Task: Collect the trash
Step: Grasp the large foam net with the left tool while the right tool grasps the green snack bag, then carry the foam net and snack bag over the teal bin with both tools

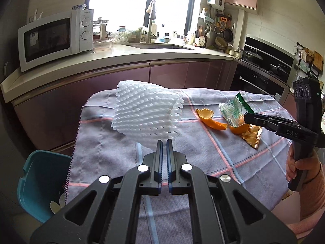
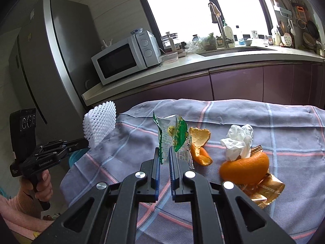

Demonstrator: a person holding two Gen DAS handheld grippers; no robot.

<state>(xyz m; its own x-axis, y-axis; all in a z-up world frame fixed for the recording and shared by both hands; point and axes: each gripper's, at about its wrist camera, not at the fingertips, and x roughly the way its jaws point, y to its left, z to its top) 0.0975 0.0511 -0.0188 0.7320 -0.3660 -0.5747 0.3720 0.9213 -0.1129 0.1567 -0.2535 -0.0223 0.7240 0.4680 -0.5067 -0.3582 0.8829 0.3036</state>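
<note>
My left gripper (image 1: 164, 142) is shut on a white foam fruit net (image 1: 146, 111) and holds it above the left part of the table; the net also shows in the right wrist view (image 2: 99, 126). My right gripper (image 2: 164, 149) is shut on a green-and-clear plastic wrapper (image 2: 172, 136), lifted off the cloth; the wrapper also shows in the left wrist view (image 1: 233, 107). On the cloth lie orange peel pieces (image 2: 200, 146), a larger orange peel dome (image 2: 245, 166), a crumpled white tissue (image 2: 237, 142) and a gold wrapper (image 2: 264, 189).
A teal bin (image 1: 38, 183) stands on the floor by the table's left edge. The table wears a grey checked cloth (image 1: 203, 158). Behind are a kitchen counter with a microwave (image 1: 52, 38), a sink, a stove at right and a fridge (image 2: 46, 65).
</note>
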